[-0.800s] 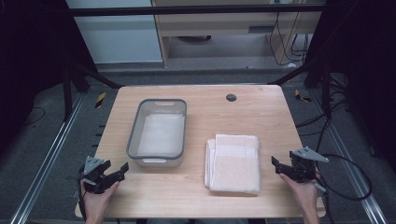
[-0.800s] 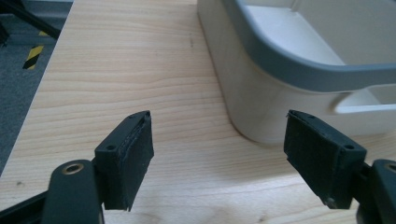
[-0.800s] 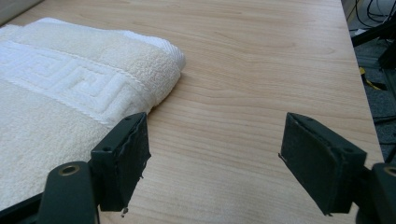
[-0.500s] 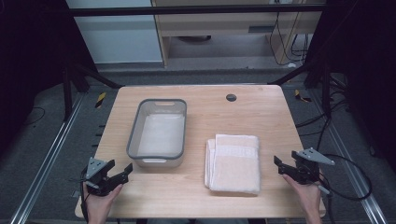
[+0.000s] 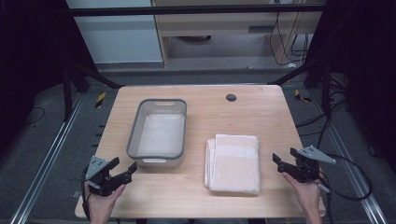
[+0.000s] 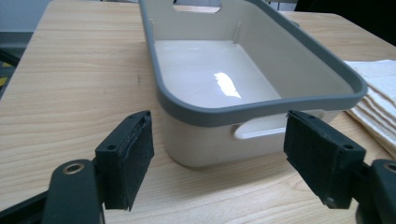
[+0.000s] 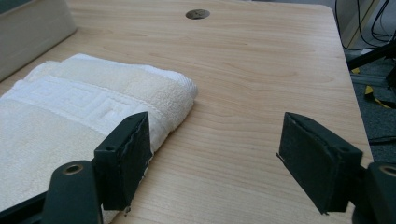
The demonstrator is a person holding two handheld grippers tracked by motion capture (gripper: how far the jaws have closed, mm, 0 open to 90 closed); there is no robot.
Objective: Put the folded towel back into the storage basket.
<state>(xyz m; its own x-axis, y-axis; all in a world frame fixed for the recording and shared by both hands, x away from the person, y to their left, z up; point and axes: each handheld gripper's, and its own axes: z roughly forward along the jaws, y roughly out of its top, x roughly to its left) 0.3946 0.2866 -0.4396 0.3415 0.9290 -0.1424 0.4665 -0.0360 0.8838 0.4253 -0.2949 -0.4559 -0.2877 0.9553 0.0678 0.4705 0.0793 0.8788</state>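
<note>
A grey-rimmed white plastic bin (image 5: 159,133) stands empty on the wooden table (image 5: 252,116), left of centre. A folded cream towel (image 5: 233,162) lies to its right. My left gripper (image 5: 122,169) is open near the table's front left corner, just short of the bin's near end (image 6: 224,140). My right gripper (image 5: 282,161) is open at the front right, beside the towel's right edge (image 7: 154,112). Neither gripper has anything between its jaws.
A small dark round hole (image 5: 231,97) sits near the table's far edge. Metal frame rails (image 5: 46,154) and cables (image 5: 355,172) run on the floor on both sides. A cabinet and shelf (image 5: 224,28) stand beyond the table.
Both hands have drifted slightly toward the front edge of the table. Bin and towel have not moved.
</note>
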